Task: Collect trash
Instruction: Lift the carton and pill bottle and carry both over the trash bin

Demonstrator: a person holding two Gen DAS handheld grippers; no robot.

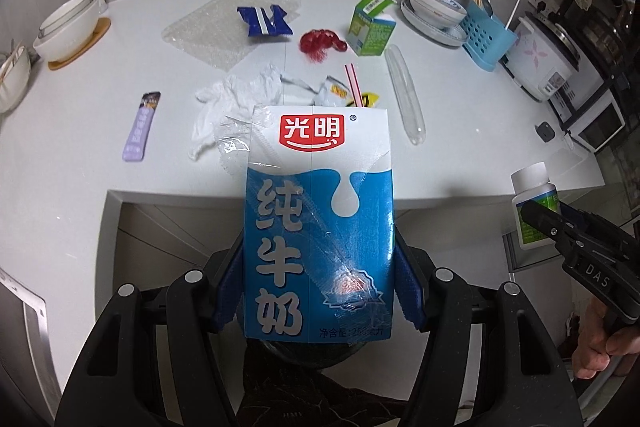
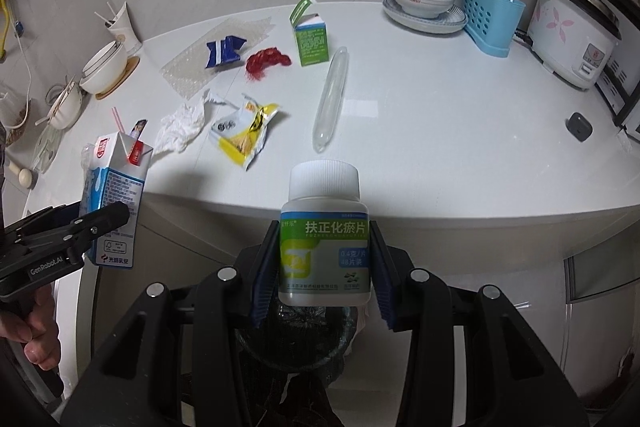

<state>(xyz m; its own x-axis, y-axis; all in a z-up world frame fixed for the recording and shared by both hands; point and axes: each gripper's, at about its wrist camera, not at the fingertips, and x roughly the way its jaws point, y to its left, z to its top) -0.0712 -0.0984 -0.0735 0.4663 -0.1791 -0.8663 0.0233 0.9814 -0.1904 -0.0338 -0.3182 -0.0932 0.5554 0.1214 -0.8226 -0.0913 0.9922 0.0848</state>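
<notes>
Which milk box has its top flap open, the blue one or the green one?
The green carton, standing on the counter: its flap sticks up. The blue milk carton, clamped in the left gripper, only has a straw poking out.

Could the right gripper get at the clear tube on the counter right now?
Probably not yet: the right gripper is shut on the pill bottle, so its jaws are full. The path to the clear tube looks free otherwise; nothing lies between.
</notes>
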